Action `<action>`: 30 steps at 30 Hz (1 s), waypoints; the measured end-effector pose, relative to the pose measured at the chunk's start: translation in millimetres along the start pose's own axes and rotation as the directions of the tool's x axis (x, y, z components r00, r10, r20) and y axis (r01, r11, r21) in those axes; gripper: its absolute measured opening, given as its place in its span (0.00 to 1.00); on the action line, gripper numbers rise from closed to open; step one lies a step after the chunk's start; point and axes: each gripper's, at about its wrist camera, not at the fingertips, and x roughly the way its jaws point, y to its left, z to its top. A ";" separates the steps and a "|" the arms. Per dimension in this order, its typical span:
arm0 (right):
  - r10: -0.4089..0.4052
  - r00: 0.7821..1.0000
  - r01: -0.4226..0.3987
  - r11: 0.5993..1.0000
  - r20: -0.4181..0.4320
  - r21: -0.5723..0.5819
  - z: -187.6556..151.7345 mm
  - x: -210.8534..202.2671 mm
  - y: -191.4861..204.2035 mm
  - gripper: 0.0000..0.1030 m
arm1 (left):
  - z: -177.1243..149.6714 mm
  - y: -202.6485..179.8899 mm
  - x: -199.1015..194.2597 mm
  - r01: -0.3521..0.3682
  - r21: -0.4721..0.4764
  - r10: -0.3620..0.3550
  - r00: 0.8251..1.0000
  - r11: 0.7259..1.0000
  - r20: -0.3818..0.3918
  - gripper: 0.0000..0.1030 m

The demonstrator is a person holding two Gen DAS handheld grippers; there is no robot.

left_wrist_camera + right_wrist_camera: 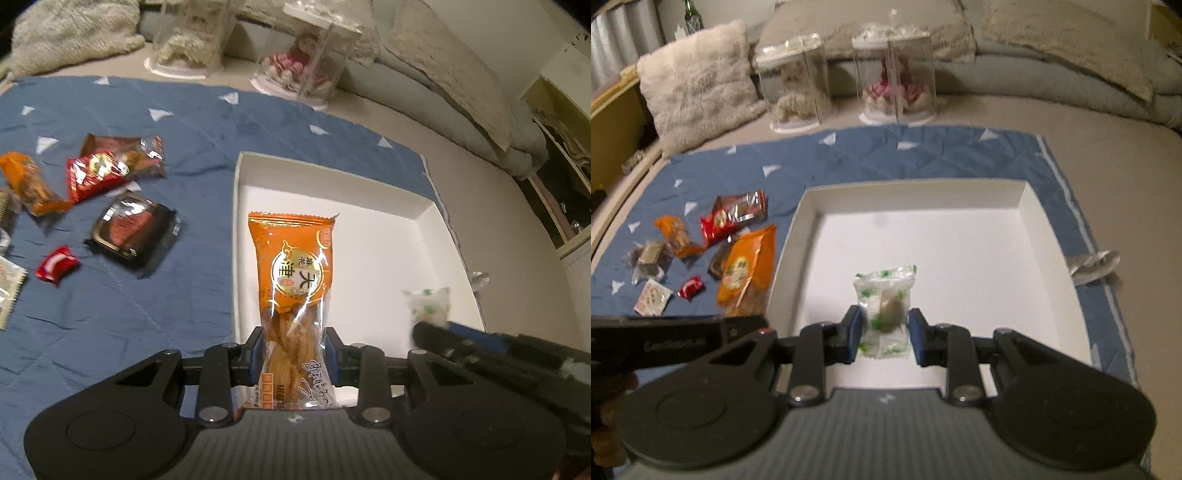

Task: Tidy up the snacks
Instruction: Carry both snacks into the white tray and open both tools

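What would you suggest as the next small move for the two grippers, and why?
Probably lower both and release: the left gripper holds the orange packet and the right gripper the clear green-printed candy, both over the empty white box.

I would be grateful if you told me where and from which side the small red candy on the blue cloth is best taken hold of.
Grip the small red candy across its plump middle, coming straight down from above. It lies flat on the blue cloth, so its sides offer little to pinch, and its twisted ends look flimsy. There is bare cloth all round it, with the dark packet nearest, so open tool fingers should fit either side.
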 end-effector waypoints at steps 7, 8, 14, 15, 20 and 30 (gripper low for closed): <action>-0.004 0.998 0.004 1.000 -0.064 0.003 -1.1 21.9 -0.5 0.32 | -2.9 -3.2 22.8 0.033 -0.016 -0.034 0.999 0.999 -0.035 0.40; -0.006 0.998 0.006 1.000 -0.069 0.005 -1.2 23.4 -1.6 0.32 | -3.2 -2.3 24.0 0.033 -0.021 -0.034 0.999 0.999 -0.033 0.42; -0.006 0.996 0.008 1.000 -0.086 0.020 -1.4 28.0 -6.7 0.32 | -4.8 -7.9 23.1 -0.047 0.075 0.050 0.998 0.996 -0.033 0.44; -0.006 0.996 0.008 1.000 -0.087 0.024 -1.5 28.6 -7.6 0.32 | -5.4 -8.4 21.4 -0.053 0.082 0.056 0.998 0.995 -0.033 0.45; -0.003 0.995 0.007 0.999 -0.096 0.041 0.7 31.8 -9.9 0.32 | -5.5 -5.8 17.3 -0.065 0.095 0.070 0.996 0.993 -0.057 0.48; -0.009 0.993 0.014 0.999 -0.117 0.045 1.5 38.3 -9.3 0.32 | -8.9 -9.9 24.7 -0.034 0.112 0.046 0.994 0.993 -0.104 0.38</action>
